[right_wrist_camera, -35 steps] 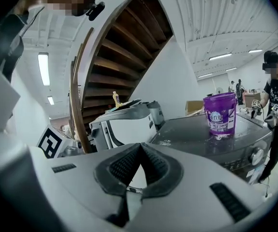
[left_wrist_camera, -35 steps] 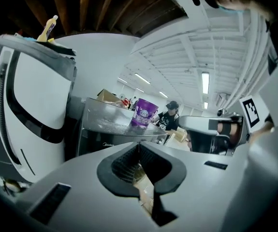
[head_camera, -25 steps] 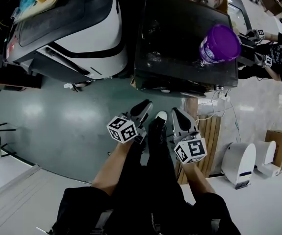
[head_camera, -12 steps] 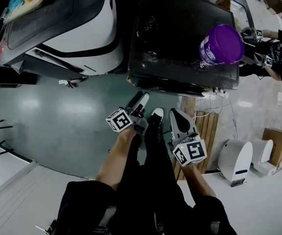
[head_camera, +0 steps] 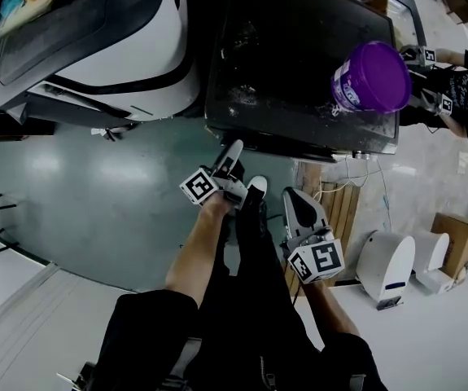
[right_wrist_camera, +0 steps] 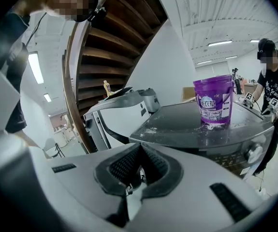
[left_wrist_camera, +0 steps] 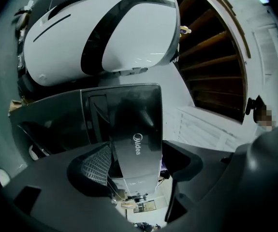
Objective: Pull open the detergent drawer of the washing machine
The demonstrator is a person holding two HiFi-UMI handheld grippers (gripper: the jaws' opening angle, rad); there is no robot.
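The dark washing machine (head_camera: 299,63) stands ahead, with a purple bucket (head_camera: 369,76) on its lid. My left gripper (head_camera: 232,150) is at the machine's front edge, rolled on its side. Its jaws are opening wide (left_wrist_camera: 136,166), and the grey drawer front (left_wrist_camera: 136,144) with the brand name shows between them, untouched by the pads. The drawer front looks flush with the machine. My right gripper (head_camera: 297,198) hangs back and lower, and its ribbed pads (right_wrist_camera: 129,166) meet with nothing between them. In the right gripper view the bucket (right_wrist_camera: 213,100) and the control dial (right_wrist_camera: 253,152) are visible.
A white and black machine (head_camera: 111,39) stands left of the washer. At the right a person (head_camera: 453,88) holds other grippers. A wooden pallet (head_camera: 352,218) and white units (head_camera: 388,267) sit on the floor at the right. A wooden staircase (left_wrist_camera: 211,47) rises behind.
My left gripper has moved forward to the washer's front edge and rolled, its marker cube turning. The right gripper has drifted slightly back toward me.
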